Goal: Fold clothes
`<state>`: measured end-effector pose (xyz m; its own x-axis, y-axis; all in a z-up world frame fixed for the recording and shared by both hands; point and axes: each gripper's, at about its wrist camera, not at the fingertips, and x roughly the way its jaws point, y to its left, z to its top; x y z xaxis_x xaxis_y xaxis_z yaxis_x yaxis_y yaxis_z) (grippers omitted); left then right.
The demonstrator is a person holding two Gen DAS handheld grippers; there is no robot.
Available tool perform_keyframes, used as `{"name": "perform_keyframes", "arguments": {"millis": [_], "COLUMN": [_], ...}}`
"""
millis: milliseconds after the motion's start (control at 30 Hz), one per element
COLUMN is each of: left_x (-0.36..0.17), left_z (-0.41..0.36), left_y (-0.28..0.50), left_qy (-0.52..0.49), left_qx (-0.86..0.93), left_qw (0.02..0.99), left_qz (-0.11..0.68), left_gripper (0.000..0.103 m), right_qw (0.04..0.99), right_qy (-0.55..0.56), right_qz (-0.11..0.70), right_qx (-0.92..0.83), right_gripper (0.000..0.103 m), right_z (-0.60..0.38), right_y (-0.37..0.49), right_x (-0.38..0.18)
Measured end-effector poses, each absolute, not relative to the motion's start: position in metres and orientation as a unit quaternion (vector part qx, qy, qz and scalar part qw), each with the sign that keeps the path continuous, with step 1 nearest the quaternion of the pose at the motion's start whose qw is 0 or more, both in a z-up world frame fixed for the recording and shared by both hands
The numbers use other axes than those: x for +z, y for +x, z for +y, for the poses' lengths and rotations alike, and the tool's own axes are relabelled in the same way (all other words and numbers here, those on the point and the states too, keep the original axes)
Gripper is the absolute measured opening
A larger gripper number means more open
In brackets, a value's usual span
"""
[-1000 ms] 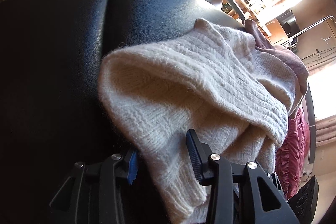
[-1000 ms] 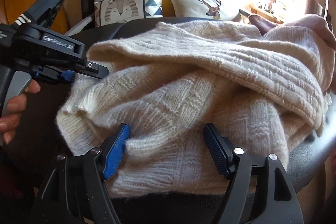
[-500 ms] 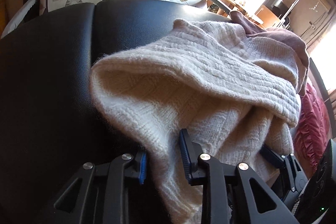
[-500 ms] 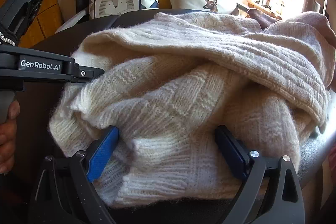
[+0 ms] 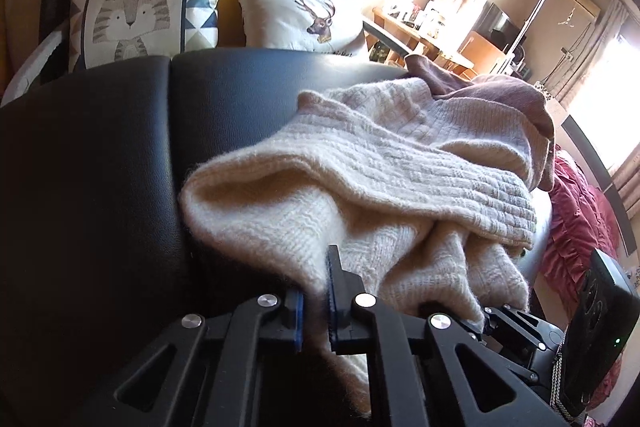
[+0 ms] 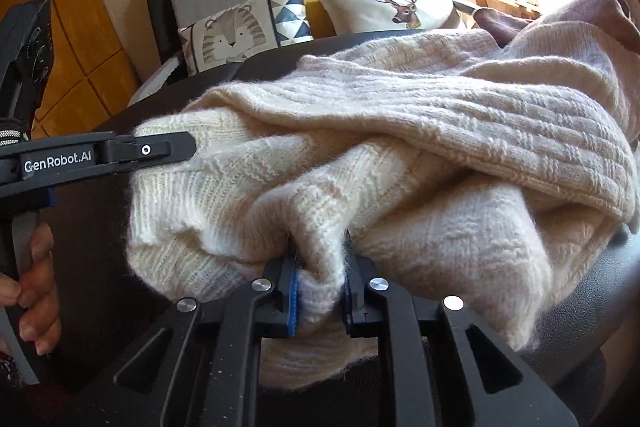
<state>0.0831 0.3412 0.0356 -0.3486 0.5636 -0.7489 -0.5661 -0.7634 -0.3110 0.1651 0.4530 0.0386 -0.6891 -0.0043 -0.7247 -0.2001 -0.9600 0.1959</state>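
The cream knitted sweater (image 6: 400, 155) lies crumpled on the black padded surface (image 5: 100, 167). Both grippers have just been closing: the left gripper (image 5: 316, 301) pinches its near edge, and the right gripper (image 6: 320, 281) squeezes a fold of the same sweater.

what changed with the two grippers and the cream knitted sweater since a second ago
Both grippers have just been closing: the left gripper now pinches the cream knitted sweater at its near edge, the right gripper clamps a bunched fold. The sweater stays heaped on the black padded surface.
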Motion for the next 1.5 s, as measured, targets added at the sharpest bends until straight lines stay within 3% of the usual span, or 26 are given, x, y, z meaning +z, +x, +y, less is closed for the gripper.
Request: {"name": "perform_keyframes", "arguments": {"millis": [400, 1033, 1267, 1433, 1500], "left_x": [0.085, 0.067, 0.025, -0.006, -0.012], "left_z": [0.26, 0.154, 0.117, 0.101, 0.101], "left_y": [0.069, 0.076, 0.062, 0.066, 0.069], "left_qy": [-0.398, -0.392, -0.455, -0.48, -0.486], "left_qx": [0.858, 0.885, 0.866, 0.853, 0.85], "left_qw": [0.314, 0.226, 0.159, 0.141, 0.14], "left_qz": [-0.084, -0.108, -0.132, -0.149, -0.15], "left_gripper": [0.006, 0.006, 0.007, 0.007, 0.008], "right_qw": [-0.061, -0.186, -0.206, -0.187, -0.171], "right_qy": [-0.379, -0.443, -0.461, -0.421, -0.417], "right_qz": [0.146, 0.164, 0.138, 0.104, 0.096], "right_qx": [0.912, 0.861, 0.852, 0.882, 0.888], "right_gripper": [0.016, 0.016, 0.026, 0.051, 0.054], "right_z": [0.382, 0.285, 0.272, 0.293, 0.301], "right_y": [0.136, 0.095, 0.096, 0.116, 0.118], "right_x": [0.063, 0.037, 0.028, 0.053, 0.057]}}
